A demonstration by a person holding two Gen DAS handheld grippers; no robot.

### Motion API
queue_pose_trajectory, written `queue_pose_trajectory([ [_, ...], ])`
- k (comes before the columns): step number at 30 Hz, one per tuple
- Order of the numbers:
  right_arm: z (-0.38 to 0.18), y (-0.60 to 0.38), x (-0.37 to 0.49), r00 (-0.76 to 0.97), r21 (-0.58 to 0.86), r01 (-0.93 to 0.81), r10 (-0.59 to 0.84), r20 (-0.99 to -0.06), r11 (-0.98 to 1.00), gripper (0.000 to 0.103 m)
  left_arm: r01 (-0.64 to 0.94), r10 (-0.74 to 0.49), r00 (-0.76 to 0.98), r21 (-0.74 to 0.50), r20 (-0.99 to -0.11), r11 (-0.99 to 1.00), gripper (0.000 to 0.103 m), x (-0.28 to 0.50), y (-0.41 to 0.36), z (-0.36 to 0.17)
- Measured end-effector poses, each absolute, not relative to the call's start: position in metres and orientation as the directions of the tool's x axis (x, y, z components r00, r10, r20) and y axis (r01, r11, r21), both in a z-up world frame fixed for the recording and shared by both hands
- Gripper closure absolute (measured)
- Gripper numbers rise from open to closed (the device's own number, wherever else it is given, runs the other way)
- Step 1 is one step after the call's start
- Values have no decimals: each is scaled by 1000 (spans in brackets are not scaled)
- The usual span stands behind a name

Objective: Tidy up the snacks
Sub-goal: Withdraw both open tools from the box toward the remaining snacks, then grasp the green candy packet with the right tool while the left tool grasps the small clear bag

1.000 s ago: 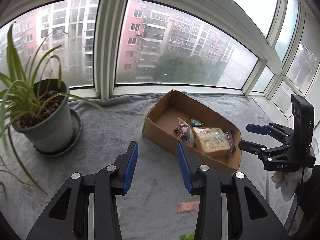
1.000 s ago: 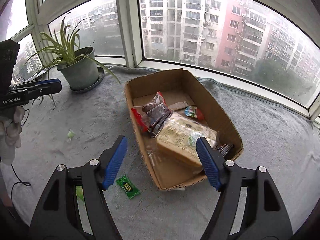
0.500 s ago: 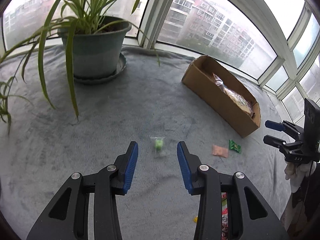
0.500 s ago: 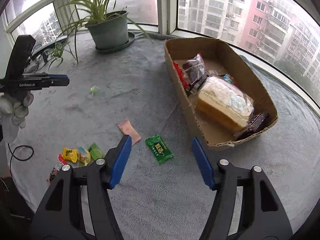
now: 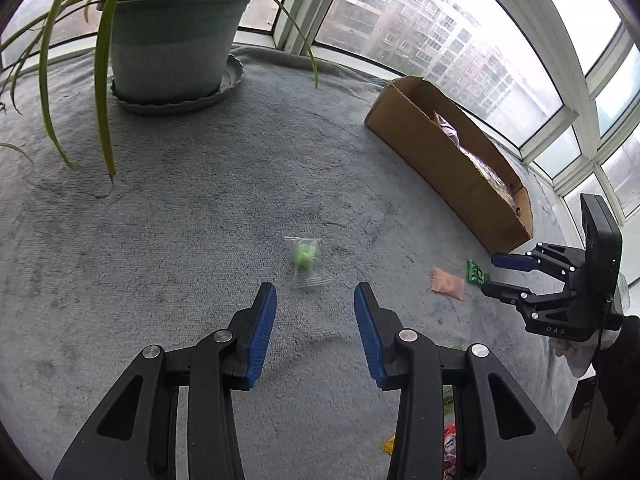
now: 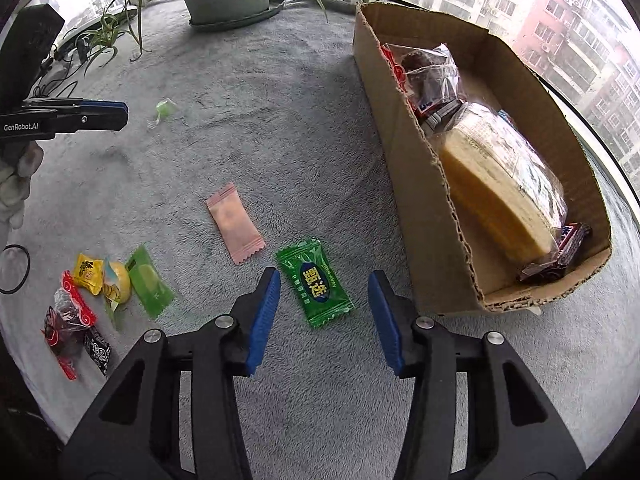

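My left gripper [image 5: 315, 294] is open and empty, low over the grey cloth, just short of a clear-wrapped green candy [image 5: 305, 255]. The same candy shows in the right wrist view [image 6: 165, 109]. My right gripper [image 6: 323, 283] is open, its fingers on either side of a green snack packet [image 6: 315, 281] lying flat. A pink packet [image 6: 235, 223] lies to its left. The cardboard box [image 6: 416, 184] at the right holds a wrapped bread loaf [image 6: 500, 184] and other snacks. The box also shows in the left wrist view [image 5: 436, 160].
A potted spider plant [image 5: 172, 40] on a saucer stands at the back left. A cluster of small snacks [image 6: 100, 284] lies at the front left of the cloth. Windows run close behind the box and plant. Cables [image 6: 60, 84] lie at the far left.
Both grippers have swung away from the box and dropped toward the cloth. The left has closed in on the green candy, the right on the green packet. Both stayed open.
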State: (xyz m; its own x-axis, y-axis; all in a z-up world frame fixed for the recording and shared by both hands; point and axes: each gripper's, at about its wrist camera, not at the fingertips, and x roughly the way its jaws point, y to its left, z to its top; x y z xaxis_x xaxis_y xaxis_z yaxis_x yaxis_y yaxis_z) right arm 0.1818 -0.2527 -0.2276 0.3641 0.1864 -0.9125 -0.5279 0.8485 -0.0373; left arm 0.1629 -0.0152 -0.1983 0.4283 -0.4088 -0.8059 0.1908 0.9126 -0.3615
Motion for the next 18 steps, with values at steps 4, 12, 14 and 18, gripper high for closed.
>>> queue_pose_trajectory([
  [4,-233,-249,187,355,-46,-539,178,-918,841,55,183,-402,418,-358,-815,915,64,167,-16,-202],
  [12,-236,-247,186,350,-45,-544,178,-920,838,57,193,-346,422,-289,-838,937,63,176,-28,-206],
  [14,-235,-247,186,353,-46,-542,178,-918,839,57,200,-335,423,-274,-842,941,63,178,-32,-207],
  [18,-236,-245,185,350,-32,-538,189,-918,842,58,205,-295,425,-226,-856,952,63,183,-39,-210],
])
